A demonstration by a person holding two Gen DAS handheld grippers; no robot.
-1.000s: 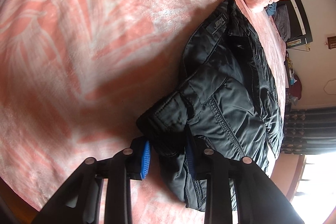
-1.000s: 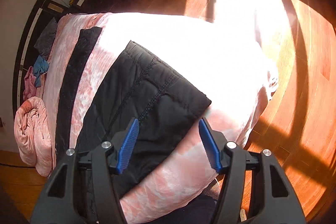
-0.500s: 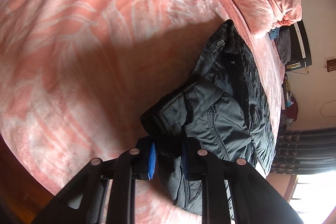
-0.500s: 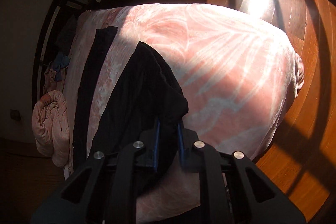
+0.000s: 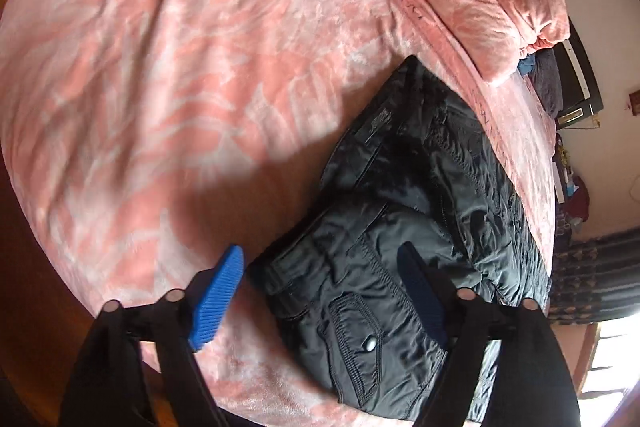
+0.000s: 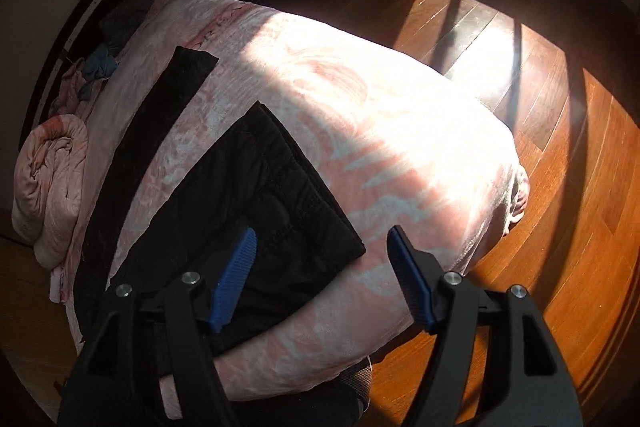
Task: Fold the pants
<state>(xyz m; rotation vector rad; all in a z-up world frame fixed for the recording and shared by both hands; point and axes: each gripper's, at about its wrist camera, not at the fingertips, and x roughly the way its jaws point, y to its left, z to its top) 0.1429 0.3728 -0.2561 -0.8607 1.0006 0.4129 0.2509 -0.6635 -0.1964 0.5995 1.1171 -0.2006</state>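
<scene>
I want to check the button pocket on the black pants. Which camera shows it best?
The left wrist view: the flap pocket with its snap button sits close and sharp on the black pants, between the open left gripper fingers. The right wrist view shows only the pants' dark hem end; no pocket is visible there.

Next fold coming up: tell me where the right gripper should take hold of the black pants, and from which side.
Take the pants at the cuff-end corner lying flat nearest the open right gripper. Come from above, angled in from the bed's near edge: that corner is free and uncovered.
</scene>
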